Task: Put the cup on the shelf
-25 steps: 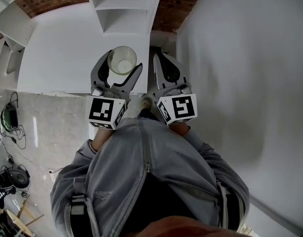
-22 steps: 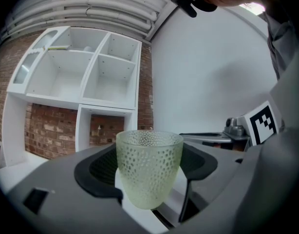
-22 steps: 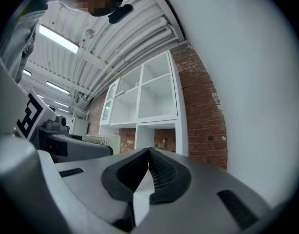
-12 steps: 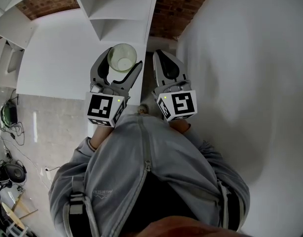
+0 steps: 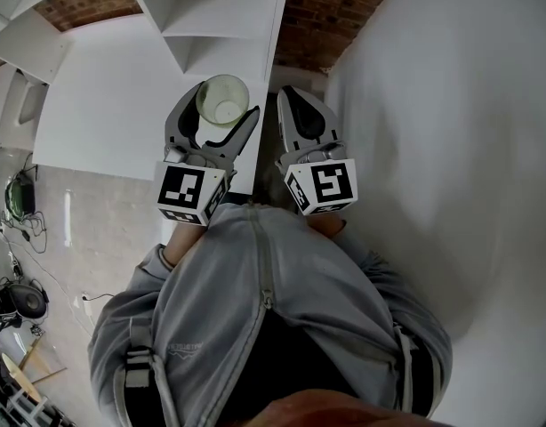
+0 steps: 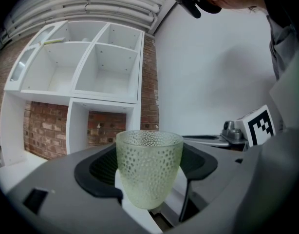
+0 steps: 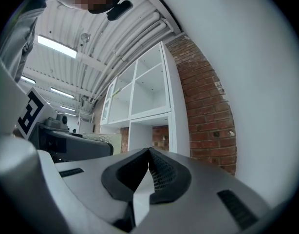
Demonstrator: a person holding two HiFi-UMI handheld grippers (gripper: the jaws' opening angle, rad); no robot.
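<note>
A pale green dimpled glass cup (image 6: 148, 168) stands upright between the jaws of my left gripper (image 6: 149, 172), which is shut on it. From the head view the cup (image 5: 222, 100) shows its open mouth, held in the left gripper (image 5: 212, 124) just in front of the white shelf unit (image 5: 211, 25). The shelf's square compartments (image 6: 105, 65) are bare, with a brick wall behind the lower ones. My right gripper (image 5: 301, 121) hangs beside the left one, shut with nothing in it; its pads (image 7: 157, 172) meet at the tips.
A white wall (image 5: 451, 149) runs along the right. The shelf unit's low white top (image 5: 113, 105) spreads to the left. Cables and gear (image 5: 15, 203) lie on the concrete floor at the far left. The person's grey jacket (image 5: 264, 318) fills the lower middle.
The view has shifted a little closer to the shelf unit; both grippers and the cup keep their places relative to each other.
</note>
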